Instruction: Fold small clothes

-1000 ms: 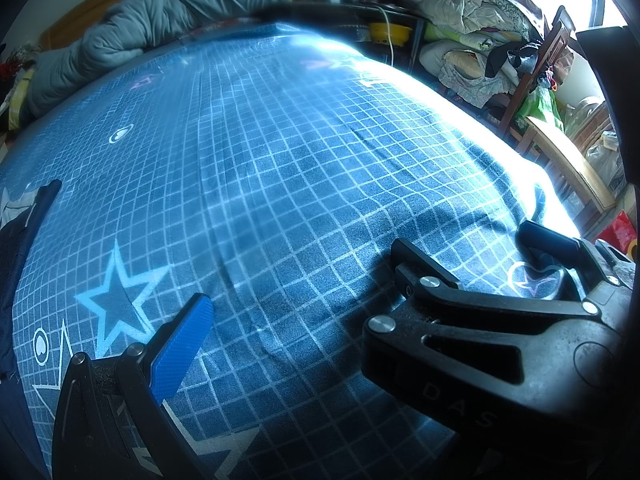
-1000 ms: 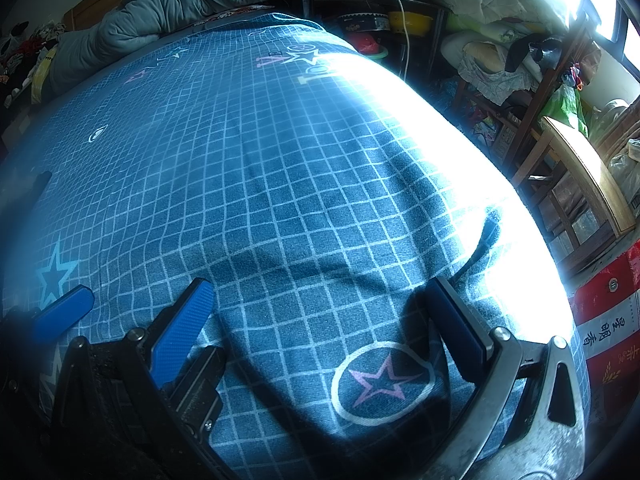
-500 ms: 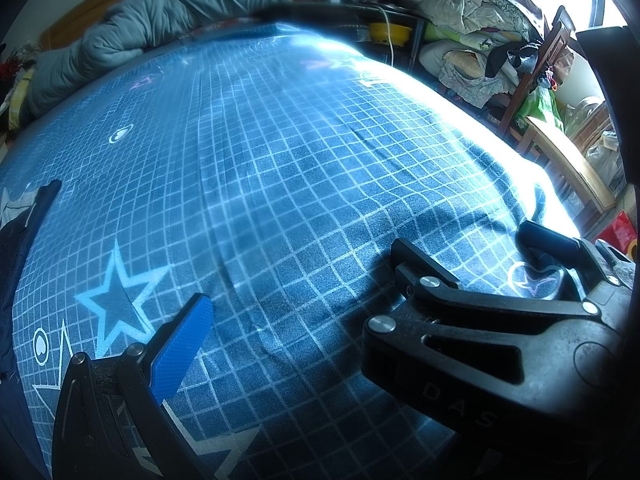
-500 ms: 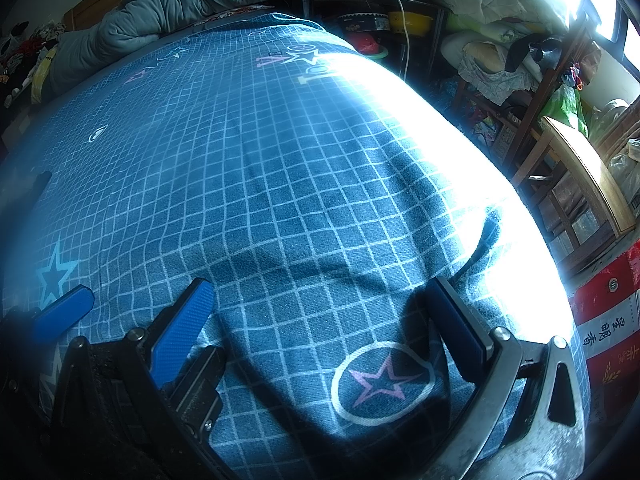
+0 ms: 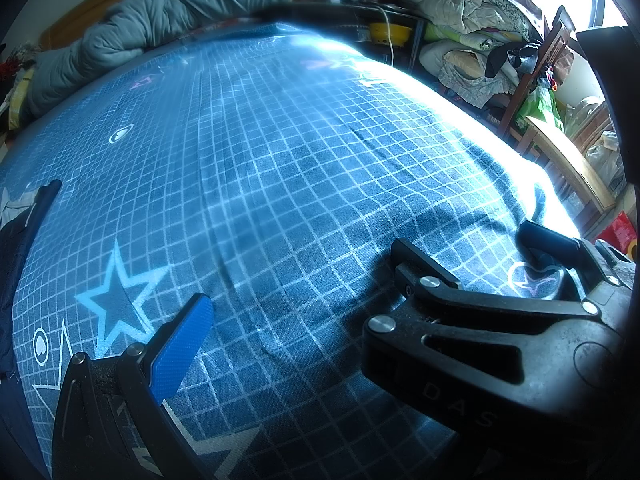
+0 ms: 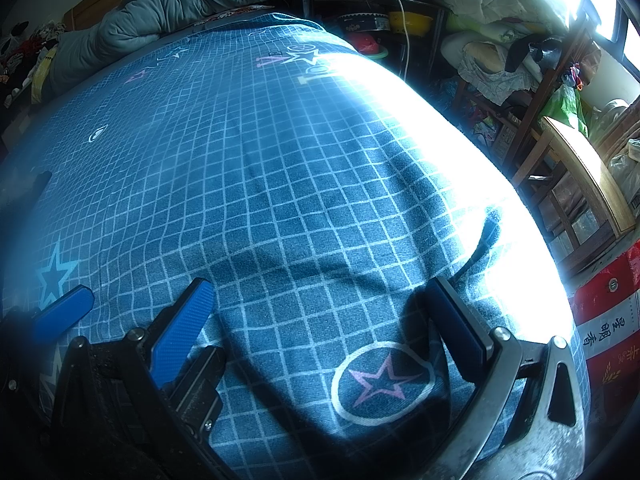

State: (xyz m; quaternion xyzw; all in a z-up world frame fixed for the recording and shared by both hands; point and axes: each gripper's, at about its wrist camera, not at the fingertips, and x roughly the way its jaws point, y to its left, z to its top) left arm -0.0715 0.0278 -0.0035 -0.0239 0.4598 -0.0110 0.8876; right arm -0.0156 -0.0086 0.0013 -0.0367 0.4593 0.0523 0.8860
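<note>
A dark navy garment [image 5: 22, 256] lies at the far left edge of the bed, mostly cut off by the frame; in the right wrist view only a dim dark tip [image 6: 38, 182] of it shows. My left gripper [image 5: 304, 312] is open just above the blue grid bedsheet [image 5: 280, 160]; only its blue-padded left finger [image 5: 182, 346] shows. Close on its right is my right gripper [image 5: 480, 264], hiding the other finger. In its own view the right gripper [image 6: 320, 288] is open over a star print [image 6: 380, 380], holding nothing. Neither gripper touches the garment.
A rolled grey duvet [image 6: 180, 12] lies along the head of the bed. Right of the bed stand a wooden chair [image 6: 580, 184], shelves piled with bedding [image 5: 472, 12] and a red sack [image 6: 608, 320]. Strong sunlight falls on the bed's right edge.
</note>
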